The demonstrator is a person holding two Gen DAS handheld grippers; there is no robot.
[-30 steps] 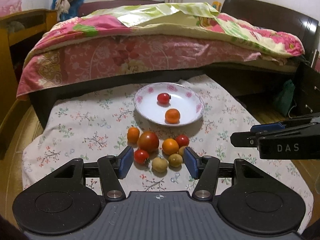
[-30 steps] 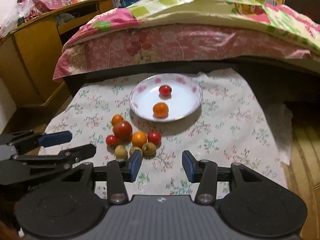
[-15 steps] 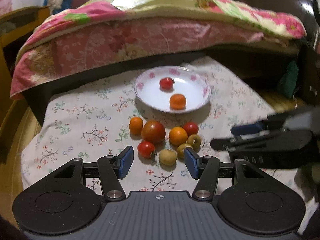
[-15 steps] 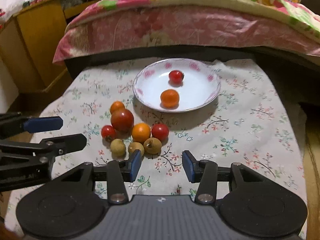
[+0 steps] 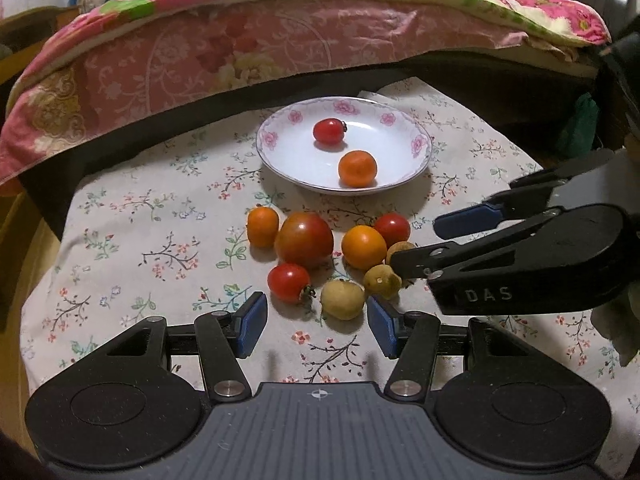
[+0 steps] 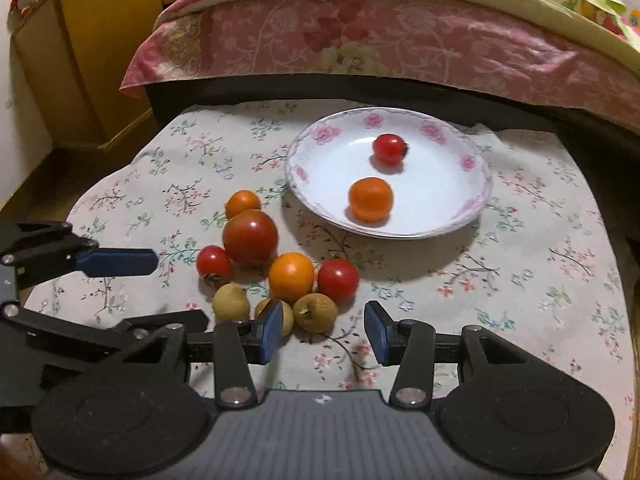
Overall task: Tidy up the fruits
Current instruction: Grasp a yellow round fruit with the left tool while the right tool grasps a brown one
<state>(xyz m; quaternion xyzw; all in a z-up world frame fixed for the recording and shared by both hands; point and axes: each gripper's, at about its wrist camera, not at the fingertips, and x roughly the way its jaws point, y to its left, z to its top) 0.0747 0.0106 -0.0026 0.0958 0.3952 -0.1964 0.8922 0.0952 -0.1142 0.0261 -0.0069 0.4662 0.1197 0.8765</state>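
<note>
Left wrist view: the left gripper [image 5: 314, 322] is spread apart and empty, low over the floral cloth [image 5: 152, 248], with a tan longan [image 5: 342, 299] and a red cherry tomato [image 5: 289, 282] just ahead of its blue pads. Entering from the right, the right gripper [image 5: 416, 244] is likewise released, its tips at the edge of the fruit cluster beside a second longan [image 5: 382, 281]. Right wrist view: the right gripper [image 6: 320, 330] frames a third longan [image 6: 315, 313] near its left pad; whether the pad touches the neighbouring fruit cannot be told. Beyond lie an orange tomato [image 6: 291, 276], a red tomato [image 6: 338, 279], a large dark-red tomato [image 6: 250, 237] and a small orange tomato [image 6: 242, 204], all packed close together on the cloth. Farther out stands the flowered plate [image 6: 320, 136], holding one red cherry tomato [image 6: 389, 149] and one orange fruit [image 6: 370, 199]. Behind it is the bed with pink quilt [image 6: 400, 36]. Progress, as judged: two fruits are plated and eight remain on the cloth, so the task appears early, with a next pick imminent.
</note>
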